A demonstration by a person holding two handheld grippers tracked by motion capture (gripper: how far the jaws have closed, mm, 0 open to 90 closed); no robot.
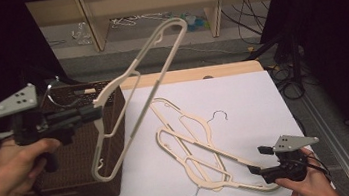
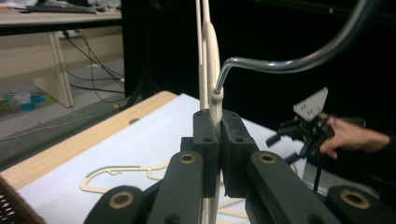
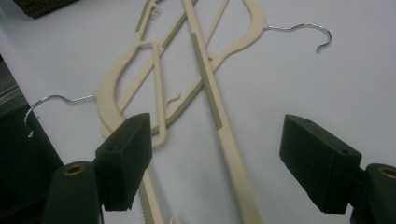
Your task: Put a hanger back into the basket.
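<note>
Cream plastic hanger point(image 1: 138, 97), chrome hook, pinched in left gripper point(image 1: 97, 111)

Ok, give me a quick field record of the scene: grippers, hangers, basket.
left gripper: shut on raised hanger, near its hook, held over the basket
right gripper: open, low over the table hangers
table hangers: two, crossed, flat on the white sheet
basket: dark wicker, at the table's left

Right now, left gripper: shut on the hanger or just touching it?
Shut on it. In the left gripper view the left gripper has both jaws pressed against the cream hanger near its metal hook; the high view shows the hanger lifted.
</note>
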